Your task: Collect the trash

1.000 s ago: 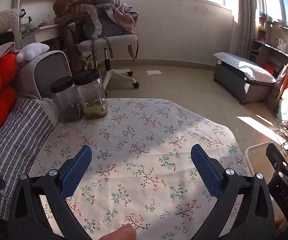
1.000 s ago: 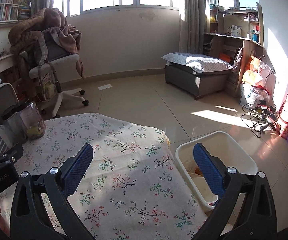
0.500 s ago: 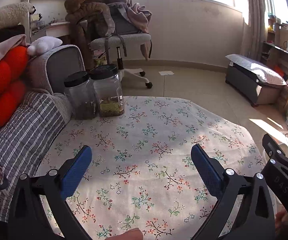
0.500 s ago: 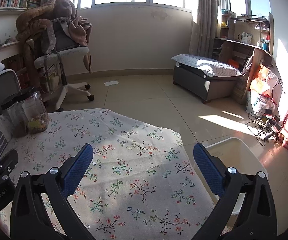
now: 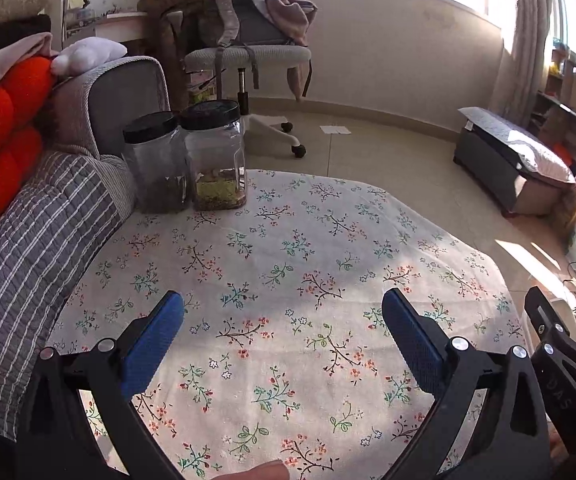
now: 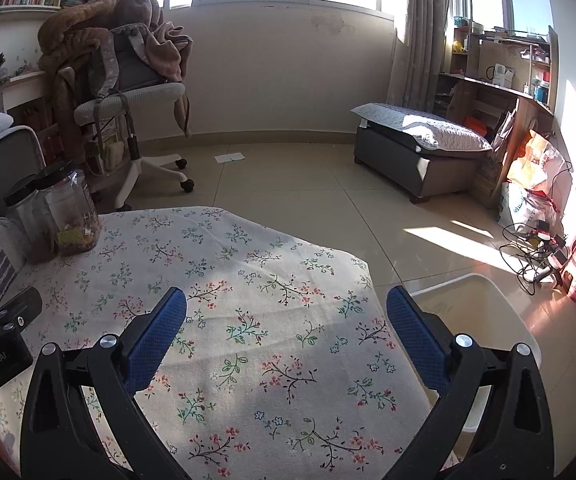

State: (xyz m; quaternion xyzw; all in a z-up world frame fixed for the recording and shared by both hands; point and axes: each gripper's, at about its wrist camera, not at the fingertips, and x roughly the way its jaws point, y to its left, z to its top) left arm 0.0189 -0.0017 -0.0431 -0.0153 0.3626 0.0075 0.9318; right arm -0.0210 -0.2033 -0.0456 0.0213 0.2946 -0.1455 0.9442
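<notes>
2 black grippers with blue pads, left gripper point(image 5: 283, 312) and right gripper point(image 6: 286, 307), are held wide apart and empty above the floral tablecloth point(image 6: 247, 280). The white plastic bin point(image 6: 484, 316) stands beside the table.

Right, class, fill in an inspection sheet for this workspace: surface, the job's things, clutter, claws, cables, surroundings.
Surface: table under a floral tablecloth, partly sunlit; no trash seen on it.
Job's things: white bin on the floor beside the table's right edge; contents not visible.
Clutter: two black-lidded clear jars side by side at the far left corner, each with a little at the bottom.
Claws: left claw open, empty, over the cloth; right claw open, empty, one finger above the bin.
Cables: tangle of cables on the floor near the right wall.
Surroundings: office chair piled with blankets, padded bench, a paper on the floor, striped cushion at left.
</notes>
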